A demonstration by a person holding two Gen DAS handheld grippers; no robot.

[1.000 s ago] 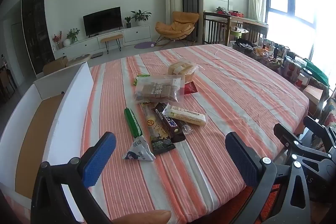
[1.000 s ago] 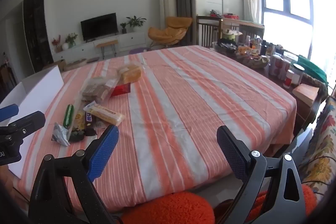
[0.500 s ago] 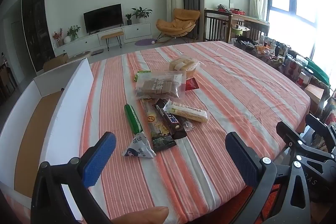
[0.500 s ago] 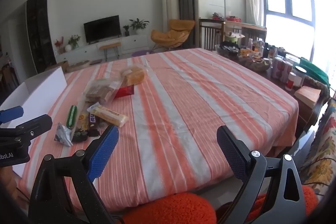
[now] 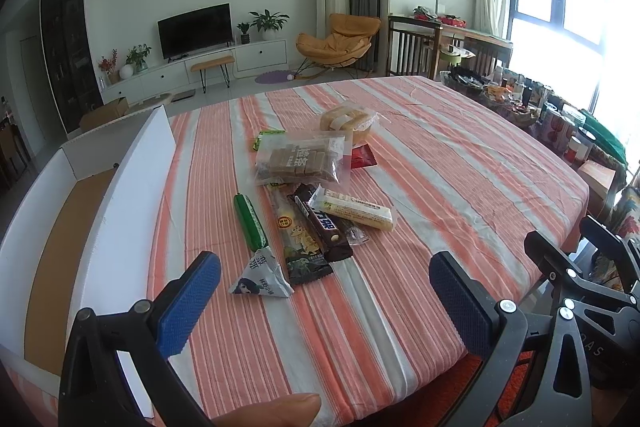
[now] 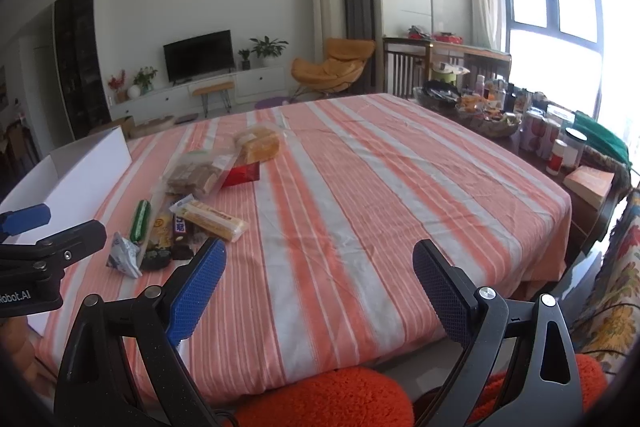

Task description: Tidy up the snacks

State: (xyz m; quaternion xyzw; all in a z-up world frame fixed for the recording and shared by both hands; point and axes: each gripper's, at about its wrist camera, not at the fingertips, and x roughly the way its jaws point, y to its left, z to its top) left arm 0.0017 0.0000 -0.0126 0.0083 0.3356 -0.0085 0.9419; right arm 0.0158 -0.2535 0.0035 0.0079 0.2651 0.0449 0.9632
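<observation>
Along the table's [image 5: 460, 163] left edge the white box [image 5: 132, 195] sits bare, every snack [image 5: 300, 163] heaped mid-cloth beside it — left gripper [image 5: 324, 301] and right gripper [image 6: 318, 291] both gape wide, empty — nothing sorted yet.

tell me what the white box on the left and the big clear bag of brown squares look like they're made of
White box: seemingly cardboard, matte white outside with a bare brown floor inside; its walls are thin, flat and sharply creased. Clear bag: thin glossy plastic film, likely; the brown squares show through it and it catches glare. Gripper fingers: blue pads with a dotted texture, possibly rubber.
</observation>
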